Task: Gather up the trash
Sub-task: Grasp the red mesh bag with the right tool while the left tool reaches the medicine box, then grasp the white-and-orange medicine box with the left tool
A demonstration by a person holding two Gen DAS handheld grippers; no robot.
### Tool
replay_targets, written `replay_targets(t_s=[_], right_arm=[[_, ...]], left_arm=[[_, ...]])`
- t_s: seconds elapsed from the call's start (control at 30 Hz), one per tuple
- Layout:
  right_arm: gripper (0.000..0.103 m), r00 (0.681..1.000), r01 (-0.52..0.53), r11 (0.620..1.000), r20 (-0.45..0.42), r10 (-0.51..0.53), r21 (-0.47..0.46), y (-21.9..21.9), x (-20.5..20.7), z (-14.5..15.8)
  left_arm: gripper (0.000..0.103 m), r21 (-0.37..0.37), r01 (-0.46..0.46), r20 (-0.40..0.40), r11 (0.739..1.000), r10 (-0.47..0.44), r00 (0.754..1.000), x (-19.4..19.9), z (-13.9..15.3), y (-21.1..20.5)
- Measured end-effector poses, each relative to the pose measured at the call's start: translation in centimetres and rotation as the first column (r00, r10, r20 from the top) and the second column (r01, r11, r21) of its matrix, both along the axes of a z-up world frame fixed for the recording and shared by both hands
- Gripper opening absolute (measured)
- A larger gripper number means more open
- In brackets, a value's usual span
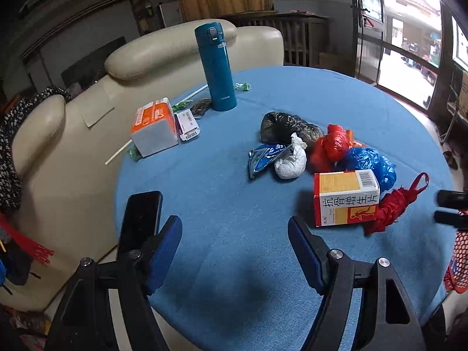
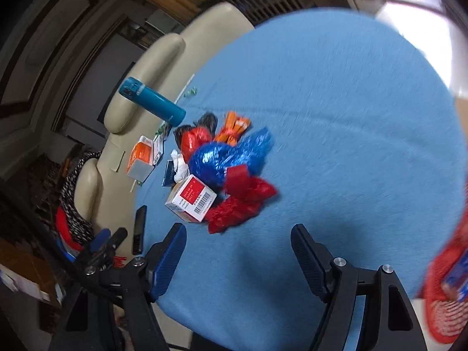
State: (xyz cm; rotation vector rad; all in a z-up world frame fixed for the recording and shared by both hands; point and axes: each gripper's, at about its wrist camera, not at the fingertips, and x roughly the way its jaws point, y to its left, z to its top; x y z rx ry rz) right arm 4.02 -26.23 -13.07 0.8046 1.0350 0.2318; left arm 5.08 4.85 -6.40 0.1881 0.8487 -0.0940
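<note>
**Both tongs spread above a blue tabletop, trash heaped at centre**

Left tongs spread wide, nothing between the blue pads, hovering over the near edge of the round blue tabletop. Right tongs likewise spread and empty, over the same tabletop (that view blurred and tilted). Black tips of the right tongs just visible at the right edge of the left view.

Trash clustered right of centre: black bag farthest, red bag and blue bag touching beside it, white knotted bag against a crumpled blue-and-silver wrapper. Nearest the tongs, a medicine box lying on its side, touching a red folded item with a strap loop. Same heap in the right view: blue bag, red bag, medicine box, red folded item.

Well apart, toward the far left: teal flask upright, orange-and-white carton, small labelled packet just beside it, a white straw poking from under the carton. Black phone at the left rim, beside the left tong finger. Cream sofa behind the tabletop. Red mesh bag at the right edge, blurred.
</note>
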Motion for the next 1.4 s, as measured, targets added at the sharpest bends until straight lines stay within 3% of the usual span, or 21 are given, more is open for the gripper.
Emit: replay_targets(t_s=[0.1, 0.17, 0.2, 0.27, 0.33, 0.47, 0.5, 0.73, 0.87, 1.0, 1.07, 1.27, 1.37, 1.4], right_arm=[[0.074, 0.994, 0.045, 0.997, -0.099, -0.039, 0.059, 1.0, 2.7, -2.8], [0.059, 0.984, 0.087, 0.994, -0.159, -0.076, 0.067, 1.5, 4.2, -4.2], [0.057, 0.98, 0.104, 0.993, -0.174, -0.093, 0.052, 1.9, 4.9, -4.6], [0.042, 0.981, 0.102, 0.995, -0.167, -0.1, 0.004, 2.7, 5.9, -4.4], [0.037, 0.986, 0.089, 0.996, -0.143, -0.091, -0.023, 3.3, 6.1, -3.8], [0.036, 0.994, 0.07, 0.989, -0.08, -0.081, -0.127, 2.4, 4.1, -2.2], [0.036, 0.993, 0.079, 0.988, -0.077, -0.089, -0.13, 1.7, 3.2, -2.1], [0.036, 0.987, 0.155, 0.963, 0.0, -0.159, -0.22, -3.1, -4.7, -0.8], [0.036, 0.985, 0.172, 0.958, 0.038, -0.168, -0.23, -4.7, -6.6, -0.3], [0.036, 0.987, 0.155, 0.964, 0.074, -0.143, -0.215, -4.6, -6.9, -0.1], [0.036, 0.99, 0.135, 0.969, 0.077, -0.122, -0.205, -4.2, -7.0, -0.3], [0.036, 0.99, 0.124, 0.971, 0.089, -0.108, -0.203, -4.0, -7.9, -0.5], [0.036, 0.988, 0.139, 0.971, 0.1, -0.122, -0.192, -4.3, -8.2, -0.5], [0.036, 0.987, 0.141, 0.972, 0.1, -0.124, -0.19, -4.4, -8.2, -0.5]], left_arm=[[0.076, -0.049, 0.049, -0.024, 0.998, -0.05, 0.998, 0.8, -0.3, -0.3], [0.076, -0.102, 0.094, -0.049, 0.99, -0.099, 0.994, 1.6, -0.3, -0.9], [0.076, -0.128, 0.121, -0.049, 0.984, -0.128, 0.991, 2.0, -0.2, -1.3], [0.076, -0.166, 0.189, -0.033, 0.968, -0.197, 0.98, 2.5, 0.0, -2.2], [0.076, -0.202, 0.284, -0.024, 0.937, -0.294, 0.955, 3.4, -0.1, -3.3], [0.082, -0.236, 0.455, -0.047, 0.859, -0.477, 0.877, 5.7, -0.5, -5.9], [0.082, -0.243, 0.465, -0.064, 0.851, -0.493, 0.868, 6.4, -0.6, -6.3], [0.082, -0.359, 0.344, -0.201, 0.868, -0.431, 0.879, 8.3, -3.2, -9.2], [0.082, -0.313, 0.243, -0.283, 0.918, -0.334, 0.899, 7.5, -5.2, -10.1], [0.082, -0.33, 0.12, -0.291, 0.936, -0.222, 0.931, 7.1, -5.6, -10.2], [0.088, -0.299, 0.114, -0.293, 0.947, -0.205, 0.934, 6.7, -6.3, -10.6], [0.089, -0.288, 0.105, -0.287, 0.952, -0.191, 0.939, 5.1, -6.6, -11.9], [0.089, -0.328, 0.157, -0.28, 0.931, -0.255, 0.926, 3.8, -6.9, -12.7], [0.089, -0.305, 0.187, -0.281, 0.934, -0.276, 0.919, 3.2, -7.1, -13.1]])
